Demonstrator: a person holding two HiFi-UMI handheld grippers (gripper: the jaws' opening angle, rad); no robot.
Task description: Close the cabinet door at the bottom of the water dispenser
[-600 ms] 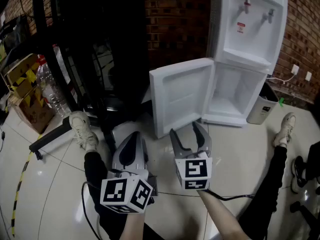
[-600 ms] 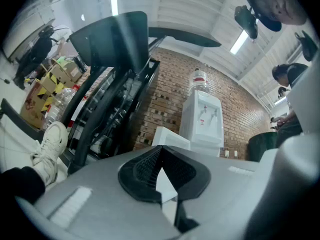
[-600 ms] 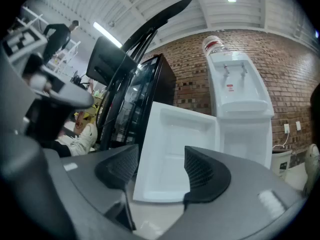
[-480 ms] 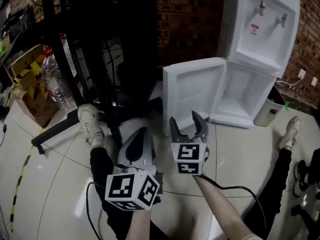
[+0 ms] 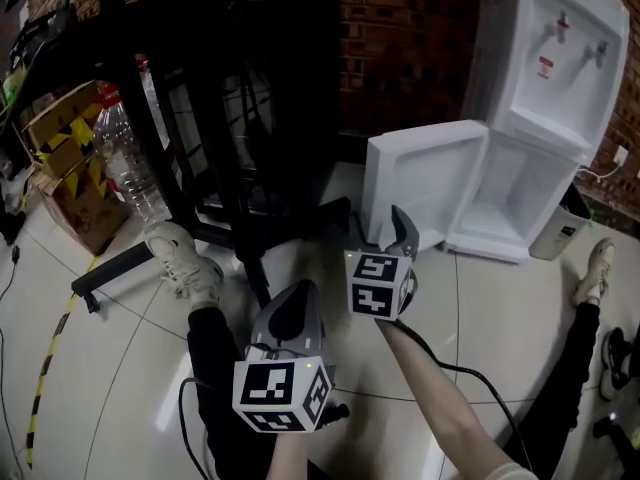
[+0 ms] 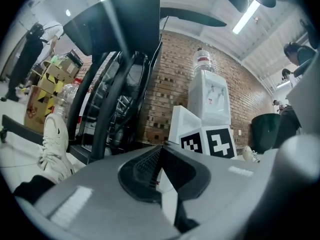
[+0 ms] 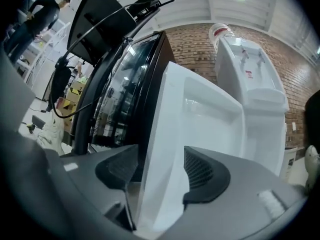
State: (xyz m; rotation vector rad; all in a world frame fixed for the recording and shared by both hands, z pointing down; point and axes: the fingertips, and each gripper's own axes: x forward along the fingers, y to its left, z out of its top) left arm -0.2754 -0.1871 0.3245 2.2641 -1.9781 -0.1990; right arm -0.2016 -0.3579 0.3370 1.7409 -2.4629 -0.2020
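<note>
The white water dispenser (image 5: 560, 58) stands against the brick wall at the upper right. Its bottom cabinet (image 5: 520, 198) is open, and the white door (image 5: 425, 178) is swung out to the left. My right gripper (image 5: 385, 233) is at the door's free edge. In the right gripper view the door (image 7: 200, 119) fills the middle, and its edge lies between the jaws of the open right gripper (image 7: 160, 166), with small gaps to both pads. My left gripper (image 5: 295, 303) hangs lower left, away from the door. In its own view the left gripper (image 6: 161, 156) is shut with nothing in it.
A black metal rack (image 5: 240, 98) stands just left of the door. Further left are a plastic bottle (image 5: 125, 168) and a cardboard box (image 5: 60, 158). The person's shoes (image 5: 185, 258) rest on the tiled floor. A small white bin (image 5: 565, 223) sits right of the dispenser.
My right gripper has moved forward up to the door, so the door's free edge now sits between its jaws. The left gripper stayed low and shut.
</note>
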